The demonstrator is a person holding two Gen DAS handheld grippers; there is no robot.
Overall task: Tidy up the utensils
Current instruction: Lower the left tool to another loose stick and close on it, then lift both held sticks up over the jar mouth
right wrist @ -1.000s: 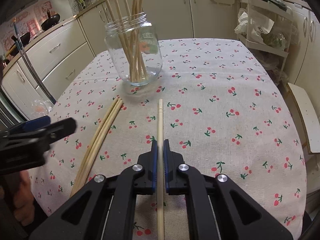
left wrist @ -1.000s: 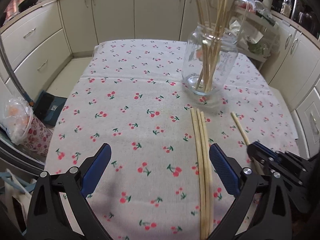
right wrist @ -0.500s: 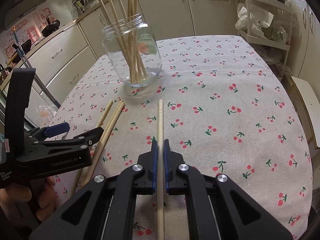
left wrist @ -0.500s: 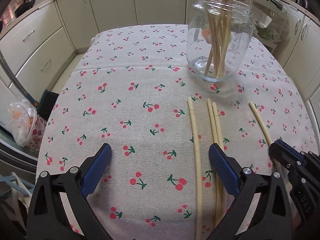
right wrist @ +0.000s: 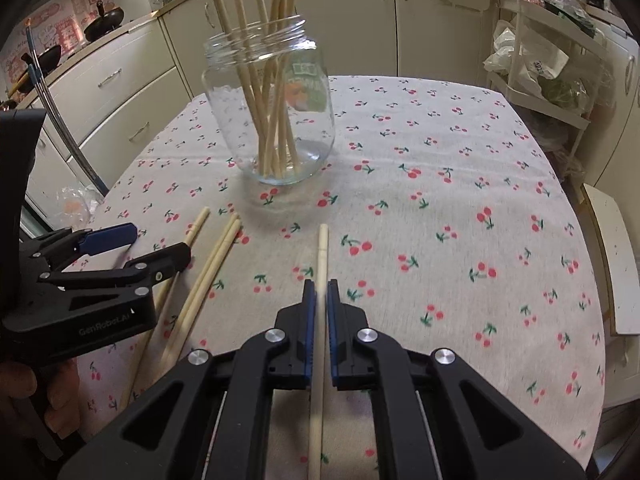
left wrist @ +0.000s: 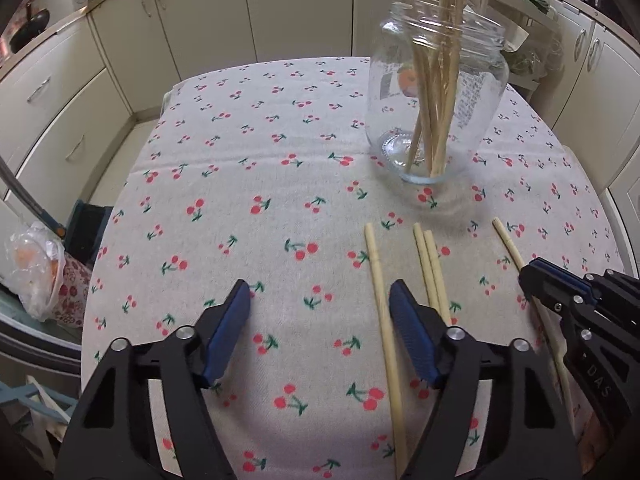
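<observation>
A clear glass jar [left wrist: 436, 112] with several wooden chopsticks stands on the cherry-print tablecloth [left wrist: 248, 168]; it also shows in the right wrist view [right wrist: 276, 120]. Three loose chopsticks lie on the cloth: one [left wrist: 382, 308] between my left gripper's open jaws, near the right finger, and a pair [left wrist: 432, 276] just right of it. My left gripper [left wrist: 320, 316] is open and low over the cloth. My right gripper [right wrist: 320, 292] is shut on a single chopstick [right wrist: 322, 256], its tip pointing toward the jar.
Cream kitchen cabinets [left wrist: 280, 12] ring the table. A wire rack with bags [right wrist: 540, 64] stands at the right. A plastic bag [left wrist: 36, 268] hangs below the table's left edge. My left gripper shows in the right wrist view [right wrist: 132, 248], over the loose chopsticks [right wrist: 200, 280].
My left gripper has moved forward and closer to the jar, and its jaws have narrowed around one loose chopstick, which has separated from the other two. My right gripper stays shut on its chopstick.
</observation>
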